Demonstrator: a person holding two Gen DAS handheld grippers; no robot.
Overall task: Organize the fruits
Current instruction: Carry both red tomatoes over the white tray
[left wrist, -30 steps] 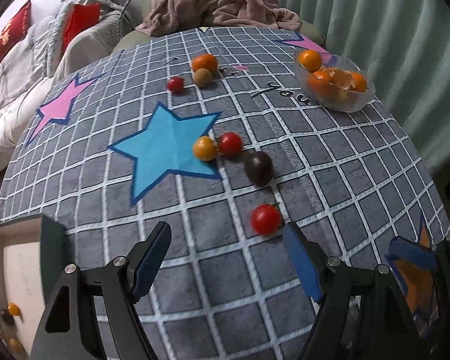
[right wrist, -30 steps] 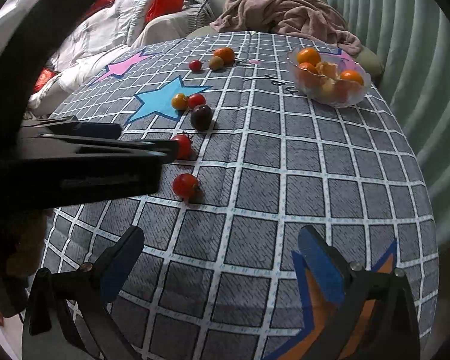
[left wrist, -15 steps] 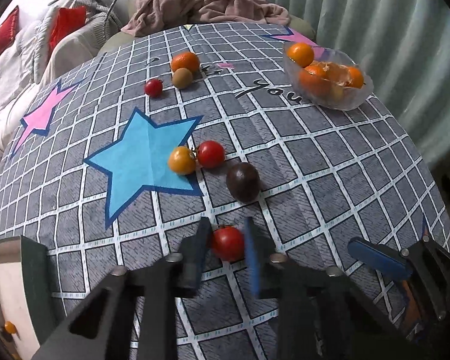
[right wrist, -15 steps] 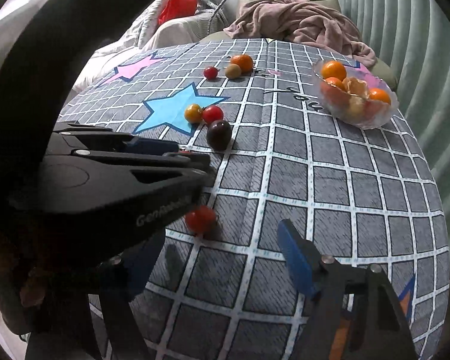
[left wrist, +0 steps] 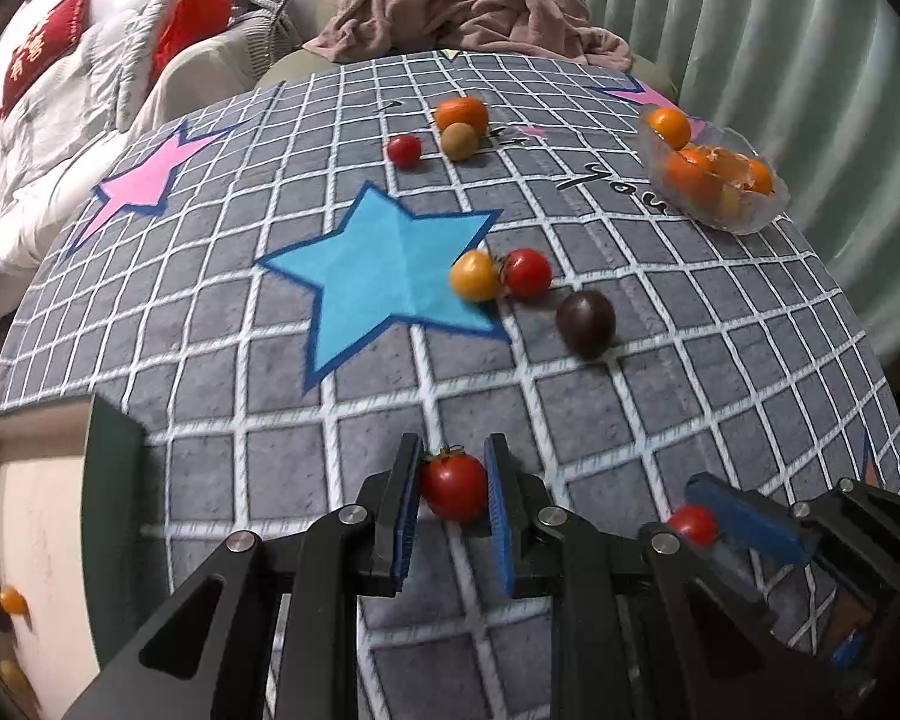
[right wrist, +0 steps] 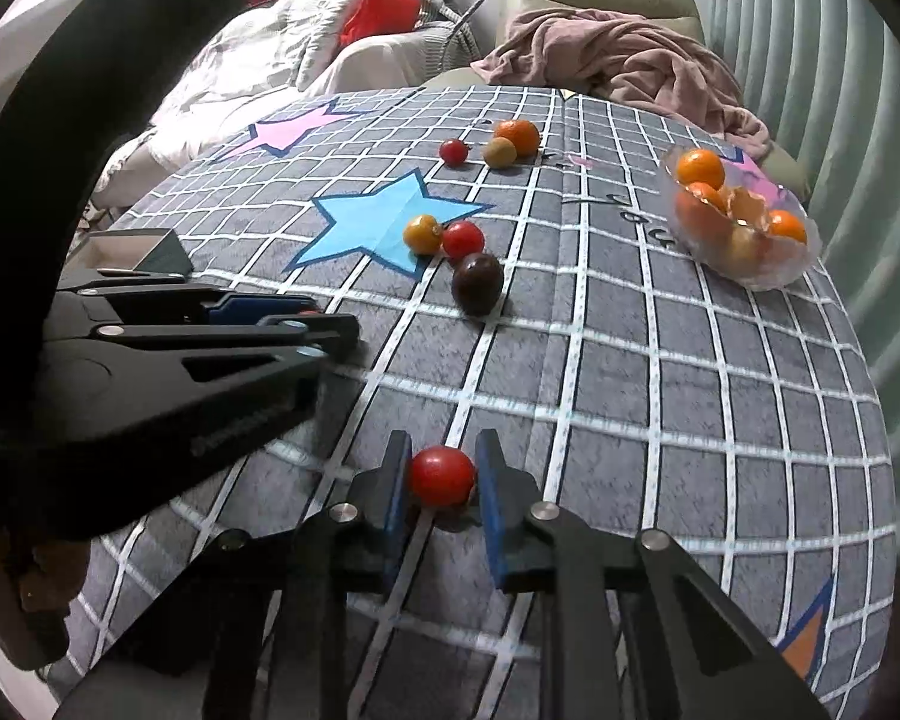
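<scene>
My left gripper (left wrist: 453,495) is shut on a red cherry tomato (left wrist: 453,486) near the table's front edge. My right gripper (right wrist: 441,480) is shut on a second red tomato (right wrist: 441,475); that tomato also shows in the left wrist view (left wrist: 693,525). Loose on the cloth lie a dark plum (left wrist: 586,315), a yellow tomato (left wrist: 474,276), a red tomato (left wrist: 528,273), a small red tomato (left wrist: 404,150), a brownish fruit (left wrist: 459,141) and an orange (left wrist: 462,114). A glass bowl (left wrist: 750,213) at the right holds oranges.
A dark box (left wrist: 114,480) with a pale inside stands at the front left and holds small fruits (left wrist: 13,600). A pink blanket (left wrist: 474,18) lies on a chair beyond the table. A curtain (left wrist: 780,30) hangs at the right. The left gripper's body (right wrist: 180,360) fills the right view's left side.
Both grippers have closed: the left on the nearer tomato by half a second ago, the right on the second tomato since then. Both have moved forward over the cloth.
</scene>
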